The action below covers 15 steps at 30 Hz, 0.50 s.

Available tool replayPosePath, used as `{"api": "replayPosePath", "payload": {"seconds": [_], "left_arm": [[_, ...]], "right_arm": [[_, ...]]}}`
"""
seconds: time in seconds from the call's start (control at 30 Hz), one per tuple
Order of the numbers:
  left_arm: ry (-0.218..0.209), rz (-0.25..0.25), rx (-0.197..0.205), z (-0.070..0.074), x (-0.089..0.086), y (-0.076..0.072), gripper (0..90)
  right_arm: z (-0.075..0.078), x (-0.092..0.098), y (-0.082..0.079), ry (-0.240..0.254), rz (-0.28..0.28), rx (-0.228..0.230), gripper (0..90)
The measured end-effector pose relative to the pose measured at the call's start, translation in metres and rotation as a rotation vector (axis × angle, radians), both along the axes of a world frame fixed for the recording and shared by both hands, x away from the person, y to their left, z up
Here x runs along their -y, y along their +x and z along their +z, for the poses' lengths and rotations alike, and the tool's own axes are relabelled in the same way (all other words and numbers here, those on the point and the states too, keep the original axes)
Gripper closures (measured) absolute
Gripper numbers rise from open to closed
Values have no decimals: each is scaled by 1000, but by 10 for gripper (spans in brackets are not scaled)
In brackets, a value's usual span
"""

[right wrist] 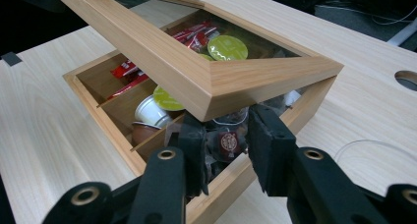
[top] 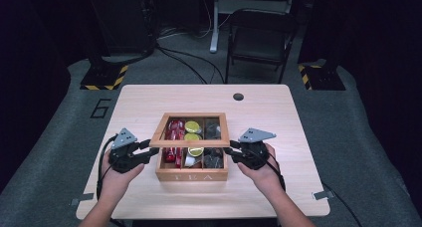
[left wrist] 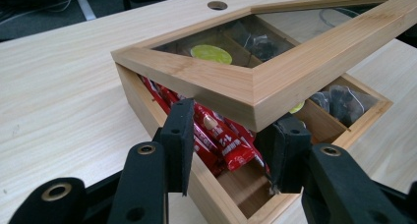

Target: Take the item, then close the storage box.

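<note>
- High view: a wooden tea box (top: 192, 171) stands near the front middle of a light wooden table (top: 278, 117), its glass-paned lid (top: 189, 129) raised over it; the left gripper (top: 144, 151) is at the box's left side and the right gripper (top: 234, 152) at its right.
- Left gripper view: the two jaws stand part-way apart under a corner of the lid (left wrist: 255, 89). Whether the pads press the wood cannot be told. Red sachets (left wrist: 223, 140) lie in the compartment just beyond.
- Right gripper view: the jaws likewise stand part-way apart beneath the opposite lid corner (right wrist: 216, 84), contact unclear. Close behind them lie dark tea bags (right wrist: 227, 141); green-topped capsules (right wrist: 227, 47) show through the glass.
- Surroundings (high view): a round cable hole (top: 238, 96) in the table's far edge, grey floor covering, a folding chair (top: 259, 43) behind, dark room.
</note>
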<state>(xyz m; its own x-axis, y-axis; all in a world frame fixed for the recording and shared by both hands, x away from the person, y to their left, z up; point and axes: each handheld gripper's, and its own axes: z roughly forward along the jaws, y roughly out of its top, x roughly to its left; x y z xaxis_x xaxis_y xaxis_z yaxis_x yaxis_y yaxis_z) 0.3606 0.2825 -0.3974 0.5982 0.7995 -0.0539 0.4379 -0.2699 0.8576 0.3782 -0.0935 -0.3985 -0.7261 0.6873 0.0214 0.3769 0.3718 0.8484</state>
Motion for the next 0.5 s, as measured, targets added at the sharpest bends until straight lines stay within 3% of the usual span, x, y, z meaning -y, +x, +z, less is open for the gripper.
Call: {"api": "replayPosePath", "payload": {"seconds": [0.23, 0.5], "left_arm": [[-15, 0, 3, 4, -1, 4, 588], [-21, -4, 9, 13, -2, 9, 588]], "right_arm": [[4, 0, 4, 17, -25, 17, 608], [14, -2, 10, -16, -15, 49, 606]]}}
